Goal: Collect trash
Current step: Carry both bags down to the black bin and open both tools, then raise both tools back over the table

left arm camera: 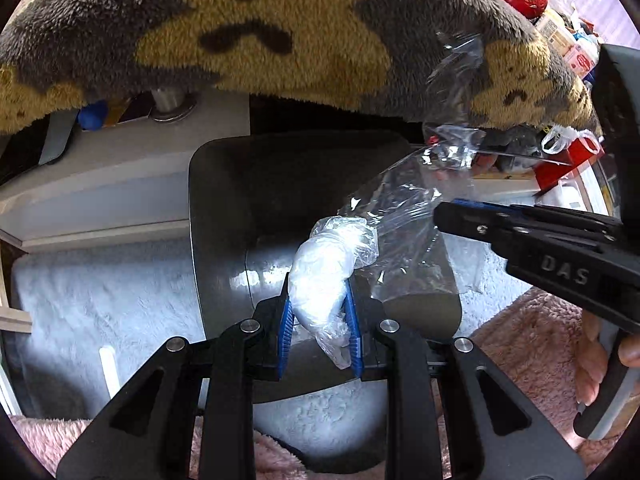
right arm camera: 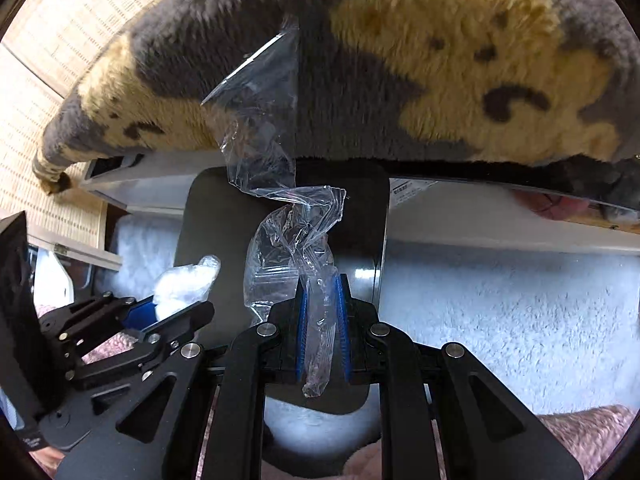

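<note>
Both over the dark bin [left arm camera: 224, 216], prob. for dropping: left hand-held gripper [left arm camera: 320, 320] is pinching white wad [left arm camera: 320, 280], right hand-held gripper [right arm camera: 320, 320] is clamping clear wrap [right arm camera: 296, 240].

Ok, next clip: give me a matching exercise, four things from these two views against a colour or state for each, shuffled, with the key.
Things
1. left gripper
2. right gripper
3. trash bin
4. fleece blanket

States
A. dark grey, below both grippers
B. grey and tan, draped above the bin
C. shut on the crumpled white bag
D. shut on the clear plastic wrapper

Pairs: 1-C, 2-D, 3-A, 4-B
</note>
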A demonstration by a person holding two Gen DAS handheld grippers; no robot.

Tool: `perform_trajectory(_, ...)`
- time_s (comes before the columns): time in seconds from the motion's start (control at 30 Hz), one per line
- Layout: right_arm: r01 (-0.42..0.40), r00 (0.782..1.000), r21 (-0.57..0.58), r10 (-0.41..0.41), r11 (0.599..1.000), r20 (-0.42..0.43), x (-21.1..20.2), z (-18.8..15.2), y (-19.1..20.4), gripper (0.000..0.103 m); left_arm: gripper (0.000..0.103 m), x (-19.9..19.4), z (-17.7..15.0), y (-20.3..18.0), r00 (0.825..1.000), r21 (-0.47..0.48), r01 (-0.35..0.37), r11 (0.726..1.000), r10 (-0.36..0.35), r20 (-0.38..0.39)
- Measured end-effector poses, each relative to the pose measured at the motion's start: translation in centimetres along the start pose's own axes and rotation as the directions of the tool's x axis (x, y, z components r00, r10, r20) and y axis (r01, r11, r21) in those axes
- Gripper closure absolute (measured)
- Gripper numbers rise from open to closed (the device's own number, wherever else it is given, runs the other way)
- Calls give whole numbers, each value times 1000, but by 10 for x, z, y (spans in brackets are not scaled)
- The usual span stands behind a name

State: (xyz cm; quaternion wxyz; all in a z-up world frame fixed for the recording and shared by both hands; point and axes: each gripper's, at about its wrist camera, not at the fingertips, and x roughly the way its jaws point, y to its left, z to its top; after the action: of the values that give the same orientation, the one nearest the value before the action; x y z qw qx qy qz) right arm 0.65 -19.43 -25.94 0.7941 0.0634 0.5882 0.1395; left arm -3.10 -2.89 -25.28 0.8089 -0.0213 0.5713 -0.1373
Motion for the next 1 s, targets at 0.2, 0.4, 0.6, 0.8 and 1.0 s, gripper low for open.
perform_trajectory(0.2,-27,999,10,27,1000,18,-1,2,-1,83,78,5,-1,8,1000,-18,15,1000,-15,-20)
perform_trajectory(0.4,-46,998,41,45,998,35,-5,4,-3,56,67,4,-1,13,1000,-28,11,1000,-11,-20)
perform_trajectory(0.6,-73,997,63,71,995,38,-11,5,-7,42,47,-3,-1,12,1000,-30,3,1000,-4,-11)
perform_trajectory(0.8,-39,986,33,33,999,164,-61,22,-10,8,19,-27,9,12,999,-43,34,998,-33,29)
perform_trajectory(1.0,-2,958,-13,6,1000,286,-111,57,-13,3,8,-63,36,19,992,-31,3,1000,1,124)
